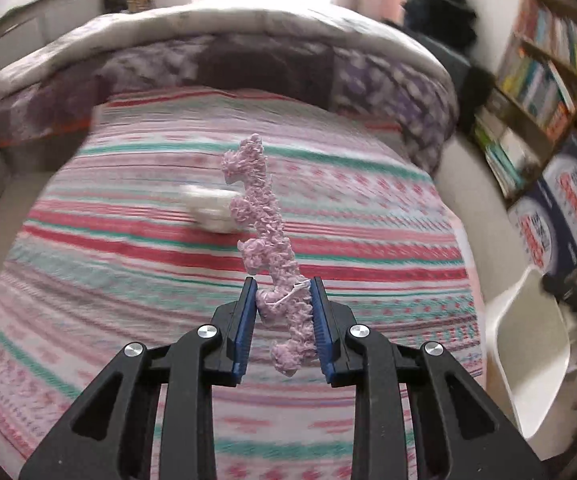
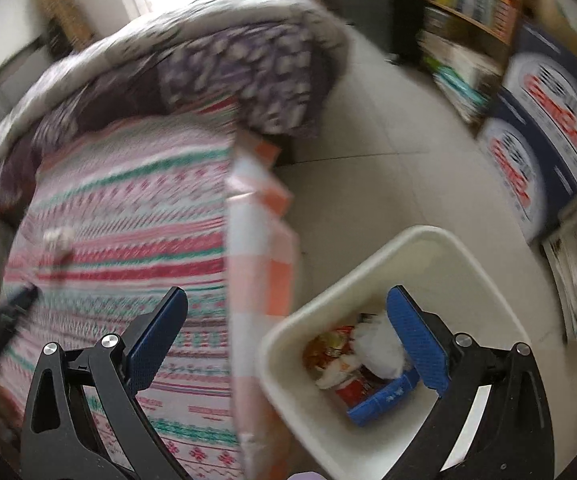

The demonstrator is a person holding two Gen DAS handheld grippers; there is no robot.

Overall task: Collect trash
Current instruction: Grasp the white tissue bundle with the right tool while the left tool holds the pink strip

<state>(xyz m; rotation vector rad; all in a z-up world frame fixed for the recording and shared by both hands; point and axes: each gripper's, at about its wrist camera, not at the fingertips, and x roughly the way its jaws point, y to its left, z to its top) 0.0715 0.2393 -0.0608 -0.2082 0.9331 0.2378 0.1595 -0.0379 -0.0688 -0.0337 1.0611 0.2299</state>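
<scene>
Pink crinkled paper strip (image 1: 266, 236), clamped in the left hand-held gripper (image 1: 283, 292), hangs above the striped bed (image 1: 128, 280); the right hand-held gripper (image 2: 286, 308) gapes wide over a cream trash bin (image 2: 484, 280) beside the bed.

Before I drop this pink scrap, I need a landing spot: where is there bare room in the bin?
The white bin is bare along its far wall and near corner. Wrappers crowd its middle, under the open right gripper.

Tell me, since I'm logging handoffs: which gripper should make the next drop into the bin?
Left. The left gripper is shut on the pink crumpled strip; the right gripper hangs open and empty above the white bin.
</scene>
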